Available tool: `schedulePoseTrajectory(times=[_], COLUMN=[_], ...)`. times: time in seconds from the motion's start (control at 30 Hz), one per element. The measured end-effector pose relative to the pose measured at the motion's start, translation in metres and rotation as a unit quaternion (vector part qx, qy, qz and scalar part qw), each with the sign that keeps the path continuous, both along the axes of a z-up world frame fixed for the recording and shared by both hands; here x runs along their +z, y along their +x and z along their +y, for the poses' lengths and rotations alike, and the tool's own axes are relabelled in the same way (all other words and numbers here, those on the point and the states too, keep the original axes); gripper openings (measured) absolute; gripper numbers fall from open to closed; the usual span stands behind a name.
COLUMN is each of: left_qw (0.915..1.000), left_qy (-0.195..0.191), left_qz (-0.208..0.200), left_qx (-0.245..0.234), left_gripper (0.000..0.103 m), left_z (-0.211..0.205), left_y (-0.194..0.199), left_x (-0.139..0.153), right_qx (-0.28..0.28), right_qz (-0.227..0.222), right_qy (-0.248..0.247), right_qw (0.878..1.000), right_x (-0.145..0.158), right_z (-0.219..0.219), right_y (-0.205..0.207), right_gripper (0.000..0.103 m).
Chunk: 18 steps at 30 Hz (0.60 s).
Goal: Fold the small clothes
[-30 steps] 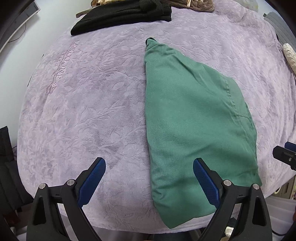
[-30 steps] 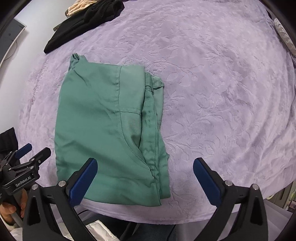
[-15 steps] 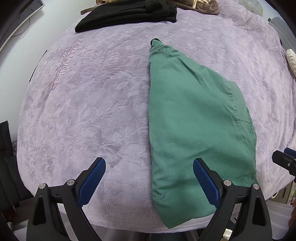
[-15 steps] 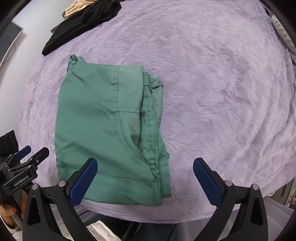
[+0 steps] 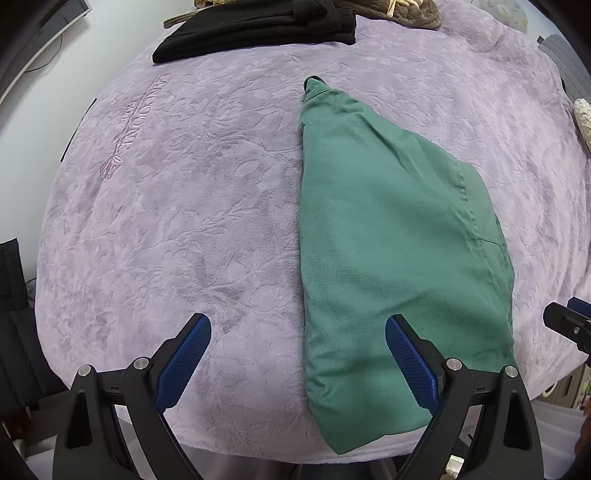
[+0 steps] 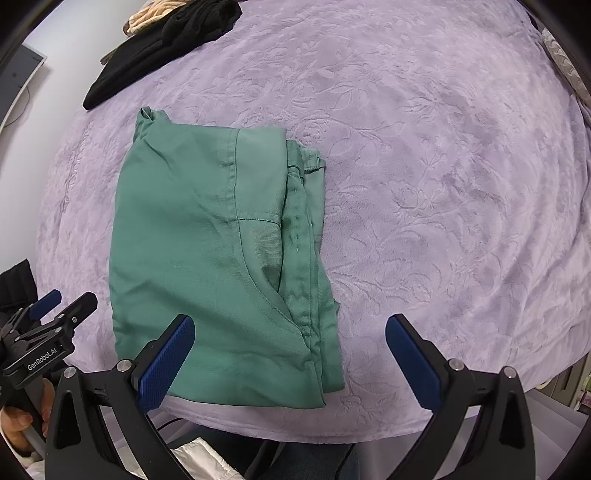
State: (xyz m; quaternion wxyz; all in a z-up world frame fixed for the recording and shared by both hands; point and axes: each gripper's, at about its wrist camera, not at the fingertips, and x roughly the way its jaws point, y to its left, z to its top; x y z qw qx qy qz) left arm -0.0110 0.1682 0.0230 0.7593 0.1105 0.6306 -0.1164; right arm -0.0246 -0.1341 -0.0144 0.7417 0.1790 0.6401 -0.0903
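Observation:
A green garment (image 5: pixel 388 236) lies folded flat on the purple blanket (image 5: pixel 192 206), with its near edge at the blanket's front edge. It also shows in the right wrist view (image 6: pixel 207 258), with a pocket seam and waistband on its right side. My left gripper (image 5: pixel 297 354) is open and empty above the garment's near left edge. My right gripper (image 6: pixel 290 354) is open and empty above the garment's near right corner. The left gripper shows at the lower left of the right wrist view (image 6: pixel 55 314).
A black folded garment (image 5: pixel 258 29) lies at the blanket's far side, with a brown item (image 5: pixel 402 11) behind it. In the right wrist view the black garment (image 6: pixel 162 48) sits far left. The blanket's front edge (image 6: pixel 332 432) drops off close to me.
Both grippers have drawn back slightly toward the near edge and stayed open. The green garment has not moved.

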Motion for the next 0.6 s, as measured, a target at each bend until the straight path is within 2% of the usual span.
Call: schedulePoseTrajectory(times=[0.6], left_qw=[1.0], left_qy=[0.005], left_qz=[-0.001], left_qx=[0.003], left_gripper=[0.096], left_z=[0.0007], left_y=[-0.0004], left_x=[0.0002], right_qx=[-0.001], right_qz=[0.0], right_qy=[0.0], right_qw=[1.0], right_x=[0.0], right_z=[-0.0009], right_y=[-0.0011], right_gripper=[0.103])
